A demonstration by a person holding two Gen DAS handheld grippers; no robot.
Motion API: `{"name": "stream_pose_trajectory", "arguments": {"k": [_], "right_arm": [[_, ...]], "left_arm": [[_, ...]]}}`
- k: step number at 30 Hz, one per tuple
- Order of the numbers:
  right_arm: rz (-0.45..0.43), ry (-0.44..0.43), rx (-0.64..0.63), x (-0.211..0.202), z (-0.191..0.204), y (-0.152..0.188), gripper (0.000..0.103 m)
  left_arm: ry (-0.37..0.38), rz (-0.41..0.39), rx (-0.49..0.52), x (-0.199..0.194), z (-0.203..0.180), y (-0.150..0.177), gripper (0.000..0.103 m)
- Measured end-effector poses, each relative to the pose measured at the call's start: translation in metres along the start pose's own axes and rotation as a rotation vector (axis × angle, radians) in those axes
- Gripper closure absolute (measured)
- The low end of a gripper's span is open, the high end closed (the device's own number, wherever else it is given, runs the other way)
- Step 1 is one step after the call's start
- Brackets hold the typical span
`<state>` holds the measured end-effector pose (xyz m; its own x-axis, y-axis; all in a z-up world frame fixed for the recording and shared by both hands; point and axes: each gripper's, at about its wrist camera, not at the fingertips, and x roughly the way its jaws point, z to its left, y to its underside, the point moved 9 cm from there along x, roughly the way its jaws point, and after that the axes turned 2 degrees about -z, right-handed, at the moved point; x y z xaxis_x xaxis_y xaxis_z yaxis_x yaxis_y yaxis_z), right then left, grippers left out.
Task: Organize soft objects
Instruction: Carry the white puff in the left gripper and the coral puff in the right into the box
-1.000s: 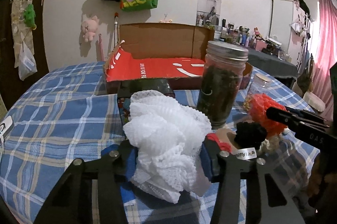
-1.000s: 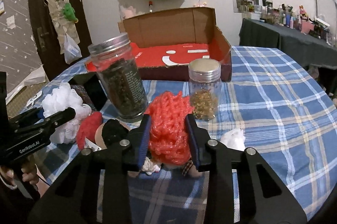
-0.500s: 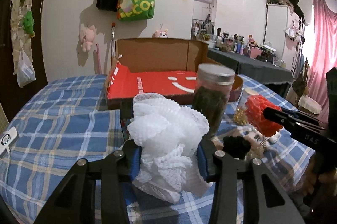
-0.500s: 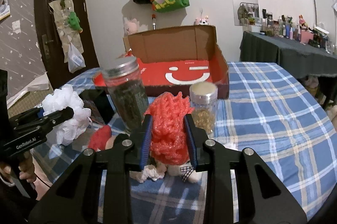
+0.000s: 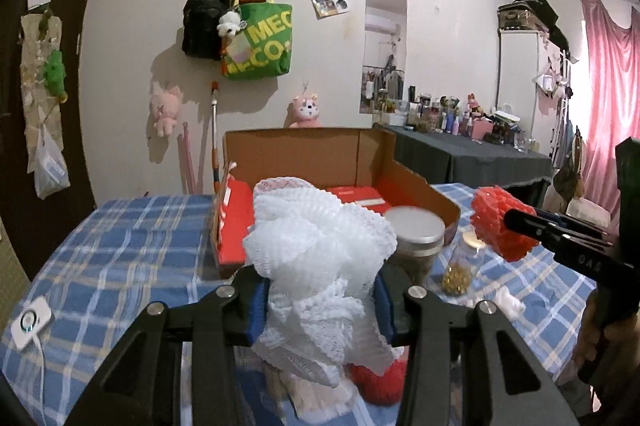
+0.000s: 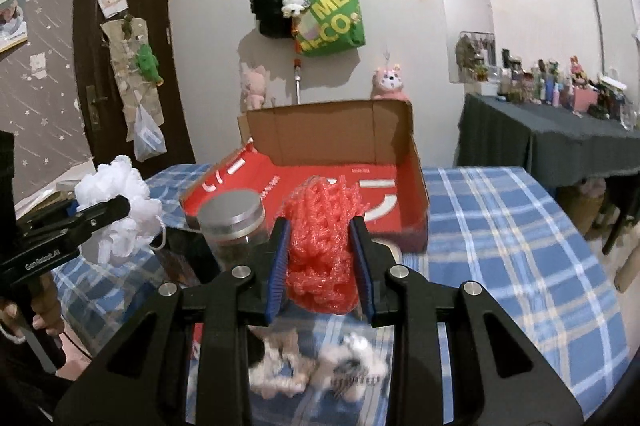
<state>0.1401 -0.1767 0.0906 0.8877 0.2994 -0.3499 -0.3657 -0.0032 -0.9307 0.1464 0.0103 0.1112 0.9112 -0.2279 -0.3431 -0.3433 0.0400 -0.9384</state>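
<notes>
White mesh bath pouf (image 5: 320, 258) sits pinched between the blue-padded fingers (image 5: 256, 310) of the left gripper (image 5: 320, 310), held above a blue plaid tablecloth (image 5: 120, 258); in the right wrist view the same pouf shows at far left, clamped in that black tool and clear of the cloth. At the table's left edge lies a small white device (image 5: 31, 318) with a cord. Behind the pouf stands an open cardboard box (image 5: 304, 154) with a red printed inner floor, its back flap upright. Just right of the pouf, a tall glass jar (image 5: 416, 238) with a silver lid holds dark contents, and beside it a smaller jar (image 5: 460, 266) shows gold-coloured contents. Below the held pouf, a red knitted piece (image 5: 376, 382) rests on the cloth. Farther right, a red foam net (image 6: 320, 246) is gripped between the blue pads of the right gripper (image 6: 322, 262), its fingers pressed in on both sides of it, in front of the box's red floor. Under that gripper, blurred, lie small white fluffy plush items (image 6: 320, 362) on the cloth. On the far wall hang a green tote bag (image 6: 332, 18) and a black bag (image 6: 272, 10), with a pink plush toy (image 6: 386, 82) behind the box and a dark-draped side table (image 6: 552, 130) crowded with bottles at right.
</notes>
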Motion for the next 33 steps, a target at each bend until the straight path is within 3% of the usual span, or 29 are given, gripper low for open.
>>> {"name": "stream_pose_trajectory", "arguments": {"k": [16, 25, 33], "right_arm": [[0.086, -0.093, -0.142, 0.071, 0.002, -0.080, 0.075], [0.245, -0.121, -0.167, 0.160, -0.006, -0.100, 0.075], [0.390, -0.088, -0.147, 0.253, -0.024, -0.099, 0.075]], "left_arm": [[0.104, 0.064, 0.125, 0.069, 0.002, -0.074, 0.058], [0.167, 0.183, 0.143, 0.160, 0.007, -0.093, 0.057], [0.185, 0.314, 0.164, 0.248, 0.003, -0.086, 0.057]]}}
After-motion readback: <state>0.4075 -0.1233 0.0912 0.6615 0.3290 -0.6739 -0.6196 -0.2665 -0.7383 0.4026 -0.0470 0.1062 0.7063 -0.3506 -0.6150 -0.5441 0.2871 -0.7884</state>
